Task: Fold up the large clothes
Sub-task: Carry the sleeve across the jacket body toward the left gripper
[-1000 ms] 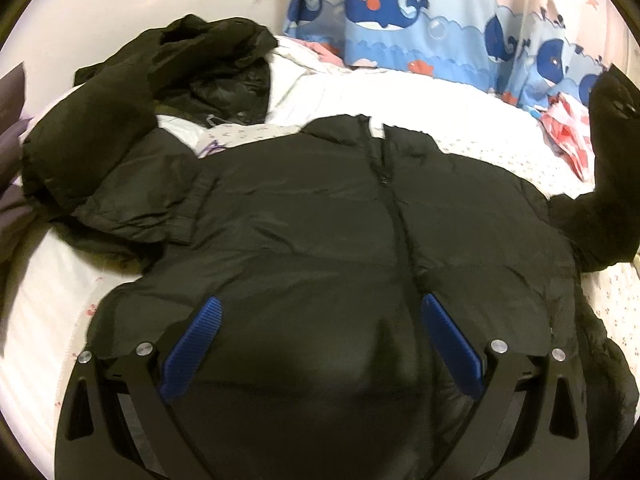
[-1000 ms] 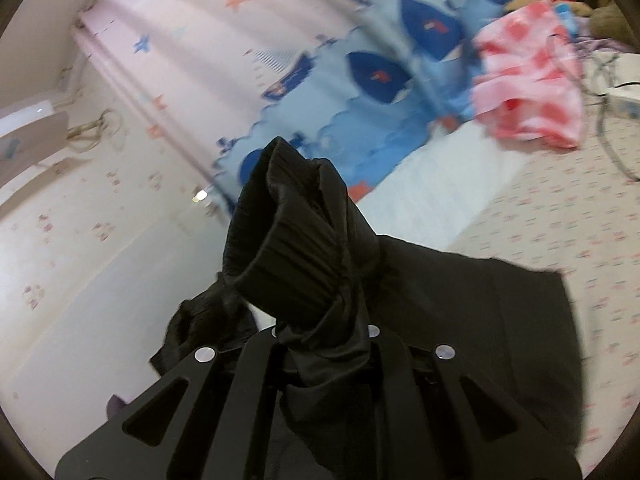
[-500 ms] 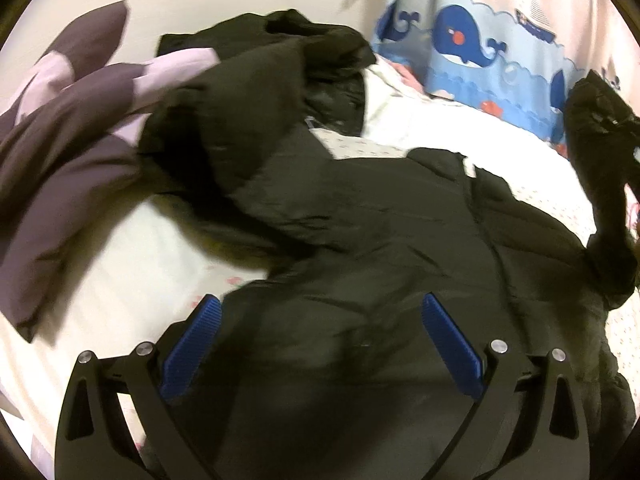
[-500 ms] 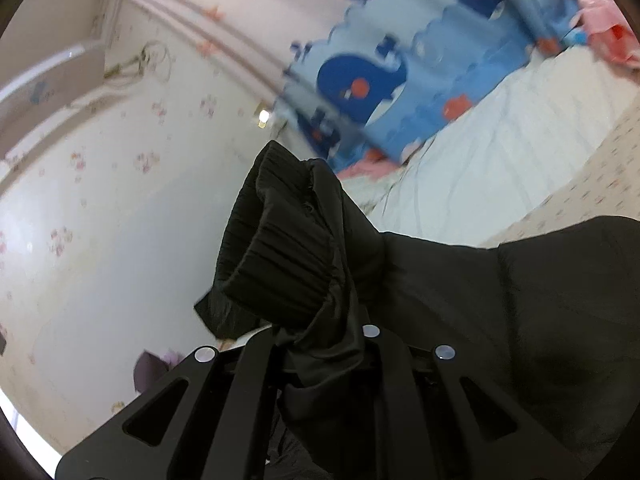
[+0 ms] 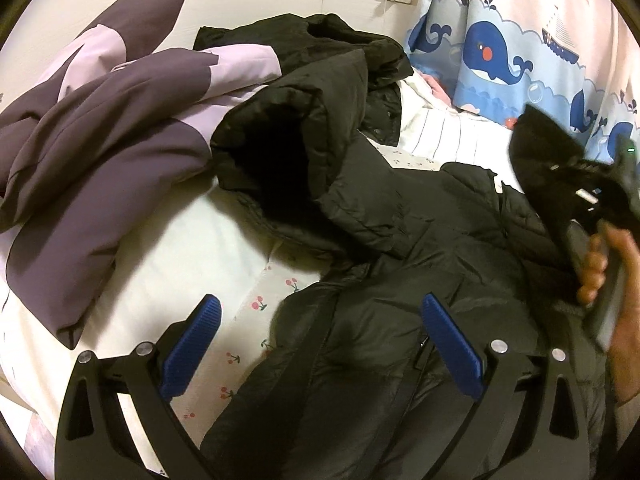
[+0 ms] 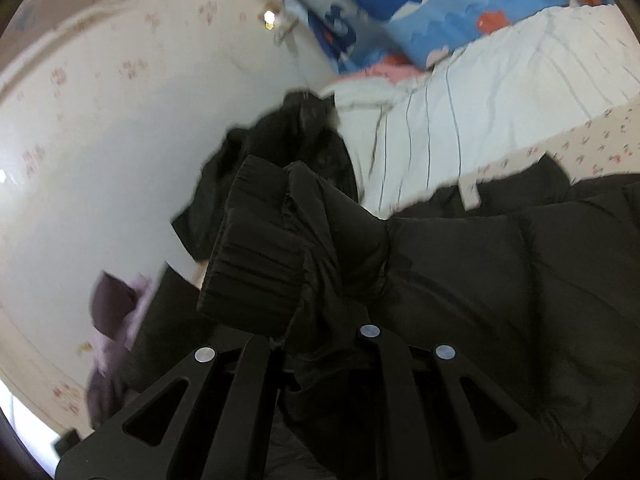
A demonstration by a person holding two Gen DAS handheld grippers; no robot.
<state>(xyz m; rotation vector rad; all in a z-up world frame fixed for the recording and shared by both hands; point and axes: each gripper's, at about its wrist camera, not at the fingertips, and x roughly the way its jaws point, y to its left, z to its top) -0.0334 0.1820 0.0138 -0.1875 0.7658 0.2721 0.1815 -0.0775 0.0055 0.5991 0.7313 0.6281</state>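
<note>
Black puffer jacket (image 5: 400,280): spread front-up on the cherry-print sheet (image 5: 256,300).
Left gripper (image 5: 320,320): spread wide above the jacket's hem, pinching nothing.
Right gripper (image 6: 316,320): pressed together on the sleeve cuff (image 6: 256,264), lifted over the jacket.
Second dark coat (image 5: 320,128): apparently heaped behind.

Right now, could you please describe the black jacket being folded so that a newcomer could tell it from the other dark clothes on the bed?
On the cherry-print bed sheet, it is the black quilted puffer jacket lying spread flat nearest the open left gripper. Unlike the crumpled black coat heaped behind it, its zipped front faces up, and the shut right gripper pinches its elastic cuff.
</note>
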